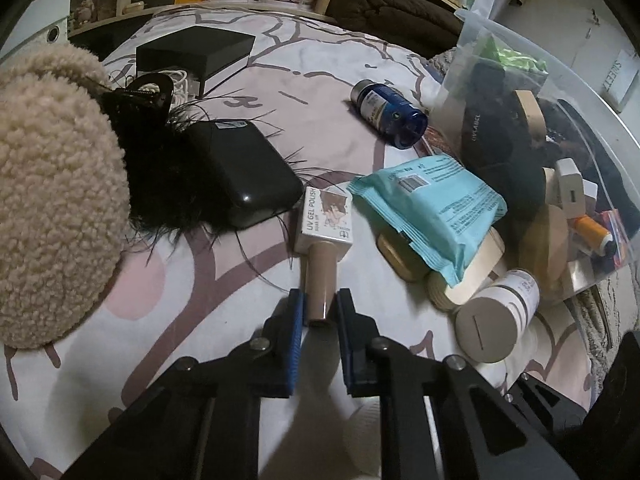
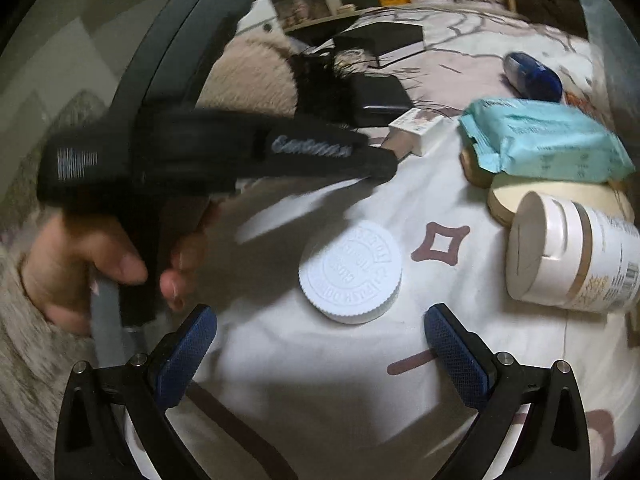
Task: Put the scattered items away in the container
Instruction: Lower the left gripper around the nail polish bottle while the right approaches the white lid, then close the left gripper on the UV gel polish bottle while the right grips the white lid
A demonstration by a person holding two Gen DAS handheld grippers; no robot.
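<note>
The gel polish bottle (image 1: 326, 236) lies on the bedsheet (image 1: 224, 292) in the near middle of the left wrist view, its smooth beige cap (image 1: 318, 288) pointing toward the camera and pinched between the blue pads of the left gripper (image 1: 319, 307); its white boxy body reads "UV GEL POLISH". Right of it a crinkly teal wipes pack (image 1: 428, 208) rests over round pale wooden pieces (image 1: 468, 276), and nearer right lies a matte white jar (image 1: 496, 320) on its side, a slot in its flat lid. Farther off a glossy blue bottle (image 1: 388, 114) lies on the sheet, next to the clear plastic container (image 1: 500, 40) at the right, which holds dark items, one lettered "UVLABEL", wooden blocks and an orange tube. To the left sit a smooth black case (image 1: 248, 172), wispy black feathers (image 1: 160, 184) and a beige fleece bulk (image 1: 52, 196); a black box (image 1: 196, 56) stands at the far left. In the right wrist view the right gripper (image 2: 320, 322) is spread wide, holding nothing, with a ridged white cap (image 2: 350, 274) embossed with partly legible "CLOSE" lying on the sheet between and just beyond its textured blue pads. The left hand (image 2: 108, 268) grips the blurred black handle of its tool at the left.
</note>
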